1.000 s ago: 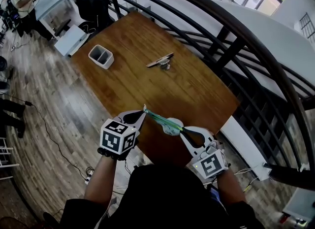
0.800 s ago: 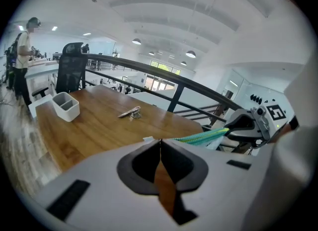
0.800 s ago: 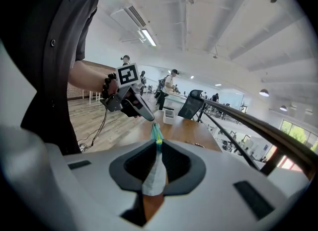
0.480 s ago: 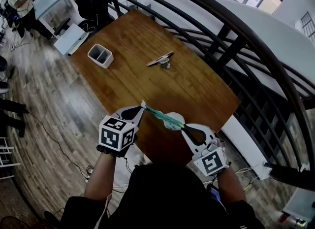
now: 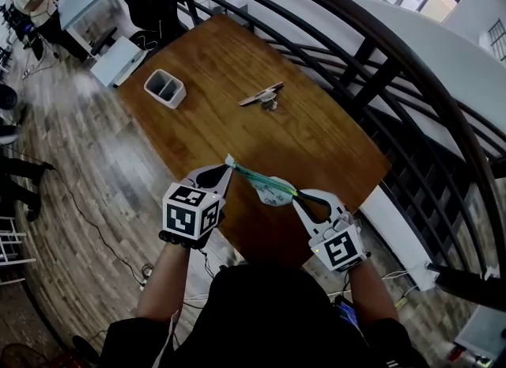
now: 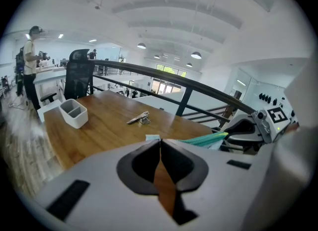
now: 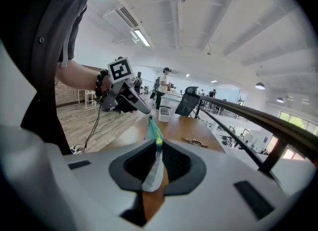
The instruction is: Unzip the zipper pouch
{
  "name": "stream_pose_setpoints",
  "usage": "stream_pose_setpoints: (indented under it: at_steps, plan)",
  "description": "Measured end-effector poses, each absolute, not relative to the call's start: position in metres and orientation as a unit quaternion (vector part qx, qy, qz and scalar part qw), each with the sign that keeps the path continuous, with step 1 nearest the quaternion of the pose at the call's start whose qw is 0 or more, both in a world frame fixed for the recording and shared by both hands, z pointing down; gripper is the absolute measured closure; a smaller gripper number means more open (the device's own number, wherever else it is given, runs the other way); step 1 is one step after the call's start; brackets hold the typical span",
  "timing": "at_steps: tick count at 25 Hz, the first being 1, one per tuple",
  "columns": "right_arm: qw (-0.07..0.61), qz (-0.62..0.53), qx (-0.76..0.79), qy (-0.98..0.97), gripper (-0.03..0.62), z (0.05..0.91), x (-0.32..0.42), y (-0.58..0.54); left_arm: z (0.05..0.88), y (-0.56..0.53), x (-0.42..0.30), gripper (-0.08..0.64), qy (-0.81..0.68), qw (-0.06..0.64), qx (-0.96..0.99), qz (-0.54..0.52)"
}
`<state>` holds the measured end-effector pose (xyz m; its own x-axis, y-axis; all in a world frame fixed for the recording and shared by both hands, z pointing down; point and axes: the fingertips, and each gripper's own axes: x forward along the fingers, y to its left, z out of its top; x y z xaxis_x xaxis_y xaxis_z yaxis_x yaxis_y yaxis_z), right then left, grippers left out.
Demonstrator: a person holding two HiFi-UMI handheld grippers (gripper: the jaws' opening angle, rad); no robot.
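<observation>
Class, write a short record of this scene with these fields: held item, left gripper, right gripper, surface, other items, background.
held item: zipper pouch, green zip along its top, stretched in the air between both grippers
left gripper: jaws shut on one end of the pouch
right gripper: jaws shut on the other end, pale fabric between them
surface: wooden table
other items: white divided container; small metal object, too small to name
background: dark railing

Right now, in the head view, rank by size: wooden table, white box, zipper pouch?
1. Wooden table, by far.
2. Zipper pouch and white box look alike; the pouch is nearer the camera, so unranked.
</observation>
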<state>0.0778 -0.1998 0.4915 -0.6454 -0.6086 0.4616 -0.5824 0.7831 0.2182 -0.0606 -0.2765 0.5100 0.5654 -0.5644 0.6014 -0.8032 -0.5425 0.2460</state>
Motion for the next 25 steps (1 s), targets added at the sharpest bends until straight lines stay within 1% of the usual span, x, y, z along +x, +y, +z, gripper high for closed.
stream_pose_setpoints:
  at_steps: [3,4,6,7,8,10,15,20,25]
  plan:
    - [0.266,-0.021,0.347,-0.899,0.548,0.498,0.082,-0.212,0.511,-0.275,-0.065,0.543,-0.41,0.252,0.844,0.236]
    - [0.269,-0.02,0.356,-0.895,0.537,0.501,0.084,-0.217,0.512,-0.275,-0.066,0.541,-0.412,0.25,0.843,0.238]
    - [0.271,-0.014,0.375,-0.886,0.475,0.505,0.091,-0.225,0.513,-0.276,-0.07,0.532,-0.42,0.247,0.84,0.241]
    - [0.27,-0.007,0.384,-0.883,0.454,0.505,0.095,-0.227,0.513,-0.275,-0.072,0.521,-0.424,0.246,0.838,0.241]
    - [0.266,-0.001,0.391,-0.881,0.448,0.504,0.098,-0.229,0.512,-0.275,-0.074,0.507,-0.427,0.248,0.836,0.239]
    - [0.26,0.005,0.401,-0.878,0.447,0.502,0.104,-0.232,0.513,-0.273,-0.078,0.485,-0.431,0.253,0.833,0.237]
    - [0.262,0.003,0.406,-0.875,0.448,0.501,0.114,-0.23,0.516,-0.27,-0.089,0.482,-0.446,0.255,0.827,0.226]
    - [0.247,0.003,0.428,-0.87,0.476,0.491,0.121,-0.223,0.5,-0.27,-0.093,0.482,-0.454,0.236,0.837,0.192]
    - [0.212,0.009,0.458,-0.863,0.499,0.471,0.13,-0.224,0.484,-0.274,-0.094,0.497,-0.461,0.209,0.846,0.168]
